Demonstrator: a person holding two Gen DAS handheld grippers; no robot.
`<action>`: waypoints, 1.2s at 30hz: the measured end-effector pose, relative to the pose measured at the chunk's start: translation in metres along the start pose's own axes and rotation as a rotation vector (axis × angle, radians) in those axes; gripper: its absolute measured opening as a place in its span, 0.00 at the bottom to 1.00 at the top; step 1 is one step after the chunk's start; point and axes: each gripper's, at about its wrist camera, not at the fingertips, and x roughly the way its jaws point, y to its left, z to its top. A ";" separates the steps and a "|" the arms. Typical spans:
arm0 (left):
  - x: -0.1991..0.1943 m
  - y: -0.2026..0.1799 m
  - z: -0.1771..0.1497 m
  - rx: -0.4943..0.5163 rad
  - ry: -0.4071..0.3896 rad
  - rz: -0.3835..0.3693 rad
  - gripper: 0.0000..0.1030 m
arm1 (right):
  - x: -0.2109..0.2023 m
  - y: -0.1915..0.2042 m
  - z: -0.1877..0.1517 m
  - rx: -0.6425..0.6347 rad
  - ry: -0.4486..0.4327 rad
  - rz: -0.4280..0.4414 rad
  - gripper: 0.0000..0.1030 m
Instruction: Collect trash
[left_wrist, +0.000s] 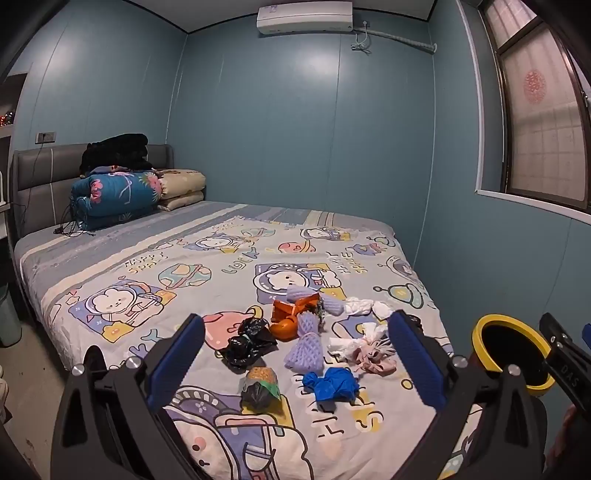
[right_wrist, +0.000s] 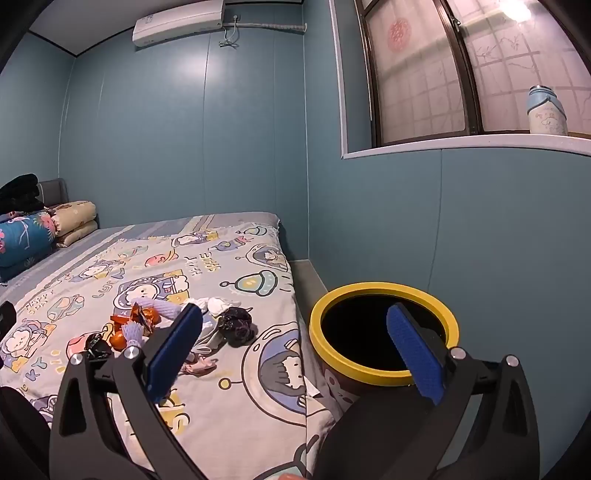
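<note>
Right wrist: bin (right_wrist: 384, 295) upright (mouth facing up).

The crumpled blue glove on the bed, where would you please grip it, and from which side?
Grip the blue glove across its bunched middle, coming from above with the open left gripper. It lies in a low, soft heap, so no edge stands up to pinch.

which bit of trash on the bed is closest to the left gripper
The crumpled black bag with the green and orange print, lying nearest between the open left gripper fingers; the crumpled blue glove lies slightly farther right.
</note>
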 end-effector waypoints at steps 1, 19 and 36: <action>0.000 0.000 0.000 0.001 -0.002 0.000 0.93 | 0.000 0.000 0.000 -0.001 -0.001 -0.001 0.93; 0.002 0.004 0.000 -0.006 0.009 0.005 0.93 | -0.001 0.000 -0.001 0.012 0.003 0.006 0.93; 0.002 0.004 -0.001 0.001 0.015 0.007 0.93 | 0.000 -0.001 -0.004 0.016 0.006 0.006 0.93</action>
